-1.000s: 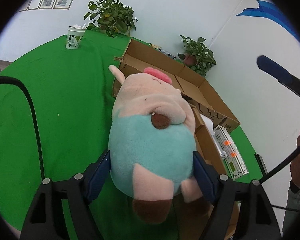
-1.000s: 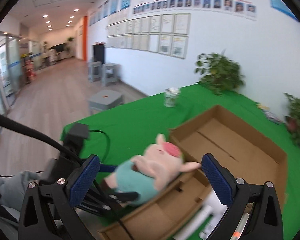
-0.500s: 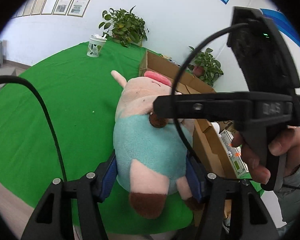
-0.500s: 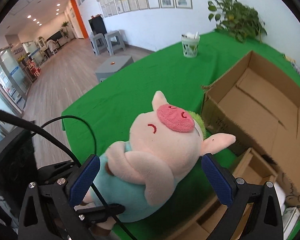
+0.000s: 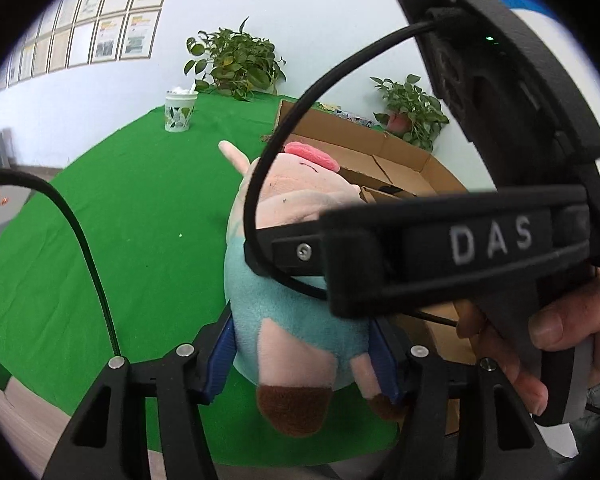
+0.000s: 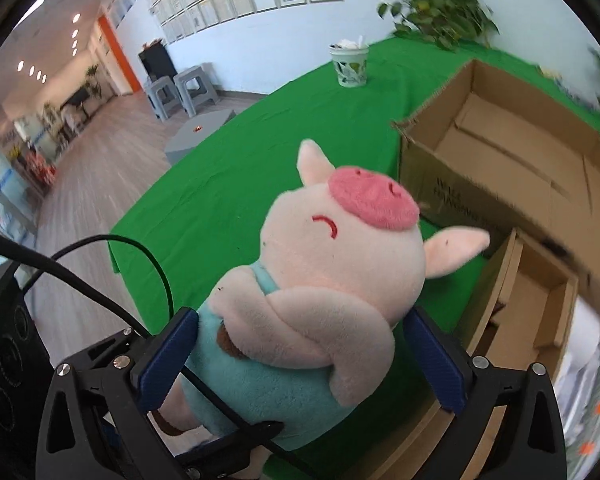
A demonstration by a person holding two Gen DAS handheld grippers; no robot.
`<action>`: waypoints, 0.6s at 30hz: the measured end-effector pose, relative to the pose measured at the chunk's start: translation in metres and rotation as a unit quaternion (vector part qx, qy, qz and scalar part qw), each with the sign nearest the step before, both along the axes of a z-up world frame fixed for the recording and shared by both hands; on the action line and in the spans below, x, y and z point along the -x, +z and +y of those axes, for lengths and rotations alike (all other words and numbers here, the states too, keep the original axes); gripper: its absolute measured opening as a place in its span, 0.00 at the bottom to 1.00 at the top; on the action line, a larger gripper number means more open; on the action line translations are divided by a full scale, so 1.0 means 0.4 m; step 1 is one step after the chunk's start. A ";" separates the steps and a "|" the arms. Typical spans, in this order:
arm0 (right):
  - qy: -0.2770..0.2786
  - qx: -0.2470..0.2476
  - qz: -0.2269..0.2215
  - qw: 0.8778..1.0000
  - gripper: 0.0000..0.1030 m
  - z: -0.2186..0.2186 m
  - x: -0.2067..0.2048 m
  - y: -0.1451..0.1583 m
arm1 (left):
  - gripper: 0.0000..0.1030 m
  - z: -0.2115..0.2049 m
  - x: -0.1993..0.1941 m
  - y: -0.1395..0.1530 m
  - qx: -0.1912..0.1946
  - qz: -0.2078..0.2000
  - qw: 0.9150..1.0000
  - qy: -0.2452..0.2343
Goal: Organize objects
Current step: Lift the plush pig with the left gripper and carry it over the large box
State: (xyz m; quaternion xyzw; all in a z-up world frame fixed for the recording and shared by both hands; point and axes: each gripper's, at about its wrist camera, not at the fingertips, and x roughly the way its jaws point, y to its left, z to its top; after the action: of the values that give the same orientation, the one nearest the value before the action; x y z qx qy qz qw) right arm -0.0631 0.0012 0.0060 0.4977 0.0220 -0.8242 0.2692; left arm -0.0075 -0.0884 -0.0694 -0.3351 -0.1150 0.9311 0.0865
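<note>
A plush pig (image 5: 296, 312) with a pink head and teal body is held above the green table. My left gripper (image 5: 304, 350) is shut on its lower body. In the right wrist view the pig (image 6: 320, 300) sits between the blue pads of my right gripper (image 6: 300, 360), which straddle its body; the pads look close to the plush but I cannot tell if they press it. The right gripper's black body (image 5: 480, 248) crosses the left wrist view and hides the pig's right side. A large open cardboard box (image 6: 512, 160) stands right of the pig.
A smaller cardboard box (image 6: 532, 292) sits by the big one, with white packages (image 6: 588, 344) beside it. A patterned cup (image 6: 350, 66) stands at the table's far side. Potted plants (image 5: 236, 64) line the back wall. A black cable (image 5: 80, 240) arcs at left.
My right gripper has come in from above and right, and its pads now flank the pig's body. The left gripper keeps holding the pig, which has risen slightly.
</note>
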 end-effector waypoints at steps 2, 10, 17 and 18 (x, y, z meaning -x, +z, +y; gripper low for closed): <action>-0.008 0.032 -0.016 0.999 0.96 0.022 0.009 -0.016 | 0.56 0.017 -0.003 0.006 0.019 0.001 1.000 0.001; -0.013 0.094 0.002 0.995 0.84 0.080 -0.014 -0.004 | 0.53 0.074 -0.010 0.045 0.067 0.023 0.997 0.015; -0.037 0.141 0.083 0.986 0.82 0.160 -0.045 0.105 | 0.53 0.152 0.007 0.146 0.119 0.081 0.990 -0.005; -0.045 0.148 0.093 0.984 0.82 0.178 -0.045 0.123 | 0.53 0.170 0.014 0.161 0.127 0.091 0.988 -0.011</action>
State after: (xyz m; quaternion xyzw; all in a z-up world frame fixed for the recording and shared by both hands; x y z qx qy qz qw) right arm -0.0449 0.0722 0.0552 0.3740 -0.0975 -0.8723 0.2996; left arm -0.0133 -0.0205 -0.0049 -0.2583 0.0160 0.9638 0.0643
